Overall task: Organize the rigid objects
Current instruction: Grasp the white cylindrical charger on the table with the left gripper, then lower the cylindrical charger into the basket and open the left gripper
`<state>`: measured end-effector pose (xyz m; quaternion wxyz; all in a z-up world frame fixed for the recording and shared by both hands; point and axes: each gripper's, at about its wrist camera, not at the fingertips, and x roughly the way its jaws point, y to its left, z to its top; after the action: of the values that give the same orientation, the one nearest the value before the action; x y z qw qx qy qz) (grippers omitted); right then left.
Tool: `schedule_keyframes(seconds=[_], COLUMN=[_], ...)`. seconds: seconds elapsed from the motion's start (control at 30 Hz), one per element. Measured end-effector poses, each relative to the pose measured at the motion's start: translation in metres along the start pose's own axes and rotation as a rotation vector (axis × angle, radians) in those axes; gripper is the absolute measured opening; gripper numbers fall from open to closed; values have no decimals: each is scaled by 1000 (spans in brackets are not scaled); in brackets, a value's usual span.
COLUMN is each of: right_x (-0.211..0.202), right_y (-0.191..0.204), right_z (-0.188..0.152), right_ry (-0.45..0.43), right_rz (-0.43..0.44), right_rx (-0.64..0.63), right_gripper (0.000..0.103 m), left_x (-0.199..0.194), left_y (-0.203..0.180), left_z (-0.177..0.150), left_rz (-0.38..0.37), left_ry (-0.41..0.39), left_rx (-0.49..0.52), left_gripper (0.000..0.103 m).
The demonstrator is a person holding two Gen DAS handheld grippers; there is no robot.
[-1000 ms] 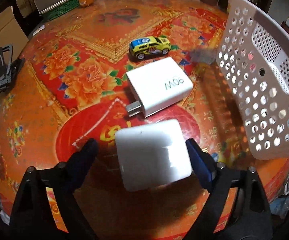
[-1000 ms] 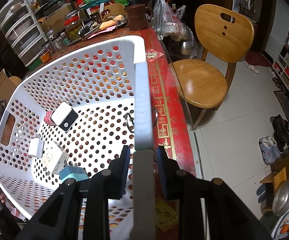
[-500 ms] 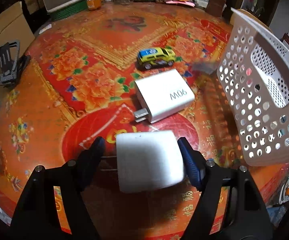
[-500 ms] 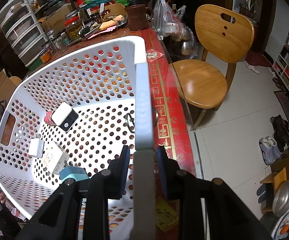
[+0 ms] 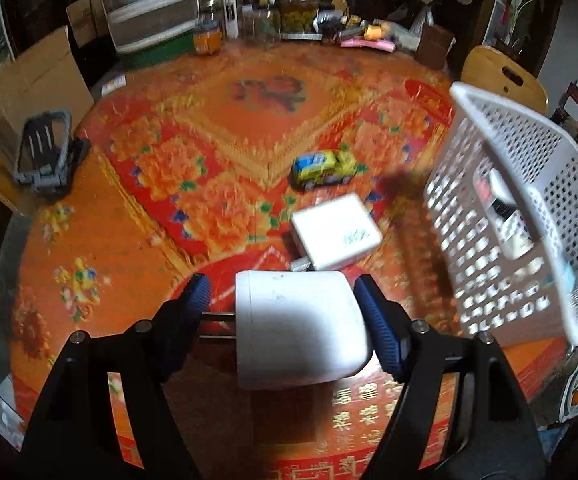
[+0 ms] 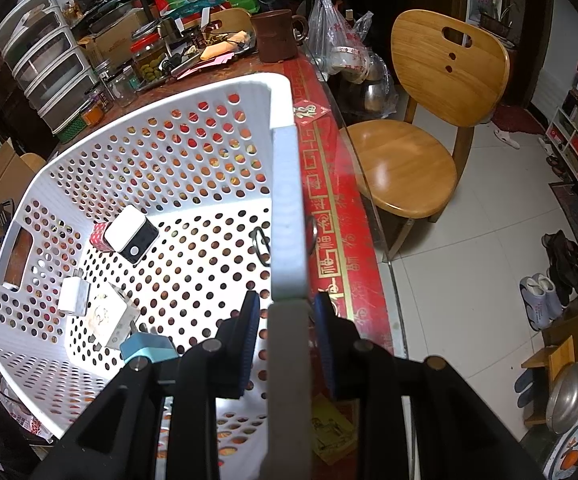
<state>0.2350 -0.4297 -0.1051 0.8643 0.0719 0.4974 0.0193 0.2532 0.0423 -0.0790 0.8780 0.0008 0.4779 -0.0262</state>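
Note:
My left gripper (image 5: 285, 312) is shut on a white charger block (image 5: 301, 328), its prongs against the left finger, held above the table. A second white charger (image 5: 335, 232) marked 90W and a yellow toy car (image 5: 323, 168) lie on the red floral tablecloth beyond it. My right gripper (image 6: 287, 312) is shut on the rim of a white perforated basket (image 6: 285, 200), which is tilted; it also shows at the right of the left wrist view (image 5: 501, 208). Inside the basket lie a white-and-black box (image 6: 131, 234), a small white plug (image 6: 73, 294), a white charger (image 6: 107, 316) and a blue block (image 6: 147, 350).
A grey folding stand (image 5: 47, 152) sits at the table's left edge. Jars, drawers and clutter (image 5: 249, 20) line the far edge. A wooden chair (image 6: 429, 120) stands beside the table on the right, over a tiled floor.
My left gripper closed on the white charger block and lifted it up and back from the table. The right gripper and basket have barely moved.

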Motion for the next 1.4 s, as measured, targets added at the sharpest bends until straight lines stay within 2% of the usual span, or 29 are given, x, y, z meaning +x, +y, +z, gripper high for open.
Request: schedule_keyframes(seconds=[0.1, 0.23, 0.4, 0.47, 0.57, 0.7, 0.87, 0.97, 1.4], right_x=[0, 0, 0, 0, 0, 0, 0, 1, 1], right_y=[0, 0, 0, 0, 0, 1, 0, -1, -1], right_z=[0, 0, 0, 0, 0, 0, 1, 1, 1], right_ry=[0, 0, 0, 0, 2, 6, 7, 7, 9], right_rz=[0, 1, 0, 0, -1, -3, 3, 4, 1], right_rx=[-1, 0, 1, 1, -1, -3, -3, -5, -5], right_gripper=[26, 26, 26, 26, 26, 26, 26, 26, 26], left_x=[-26, -66, -78, -71, -48, -7, 32, 44, 55], left_y=[-12, -50, -117, -149, -192, -232, -236, -235, -244], left_z=[16, 47, 76, 83, 87, 84, 80, 74, 71], left_rz=[-12, -47, -96, -112, -120, -70, -45, -36, -56], left_ry=[-48, -125, -140, -109, -22, 88, 167, 188, 229], left_rx=[28, 100, 228, 300, 383, 460, 488, 503, 551], left_gripper=[72, 72, 72, 72, 72, 72, 72, 72, 73])
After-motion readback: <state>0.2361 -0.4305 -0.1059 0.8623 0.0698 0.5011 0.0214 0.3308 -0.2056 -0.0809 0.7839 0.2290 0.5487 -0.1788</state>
